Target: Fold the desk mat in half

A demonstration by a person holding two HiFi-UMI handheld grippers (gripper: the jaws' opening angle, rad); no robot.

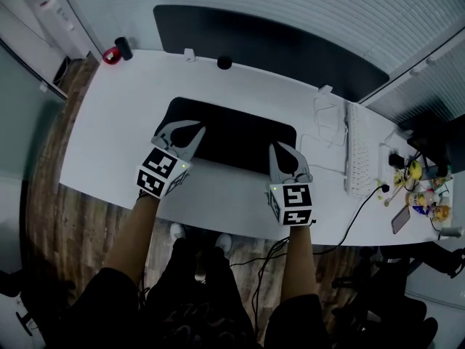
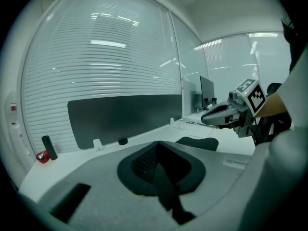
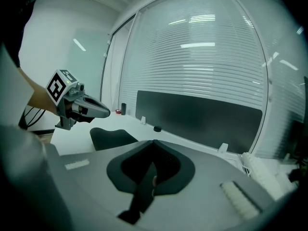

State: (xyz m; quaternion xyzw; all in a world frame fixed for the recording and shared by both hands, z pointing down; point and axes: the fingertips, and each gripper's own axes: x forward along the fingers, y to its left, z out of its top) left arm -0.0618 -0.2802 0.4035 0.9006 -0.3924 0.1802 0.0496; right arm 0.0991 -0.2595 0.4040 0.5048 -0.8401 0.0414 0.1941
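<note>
A black desk mat (image 1: 236,133) lies flat on the white desk (image 1: 116,122). Both grippers hover over its near edge. My left gripper (image 1: 183,133) is above the mat's near left corner and my right gripper (image 1: 282,151) above its near right corner. Their jaws are closed together, and I see nothing between them. In the left gripper view, part of the mat (image 2: 197,142) shows under the right gripper (image 2: 224,114). The right gripper view shows the mat (image 3: 113,137) below the left gripper (image 3: 89,109). The gripper bodies hide the mat's edge right beneath the tips.
A black divider panel (image 1: 269,42) runs along the desk's far edge. At the right are a white keyboard (image 1: 357,151), cables, a phone (image 1: 400,219) and small figures (image 1: 418,187). A red roll (image 1: 110,55), a black cylinder (image 1: 123,47) and a black puck (image 1: 224,62) sit at the back.
</note>
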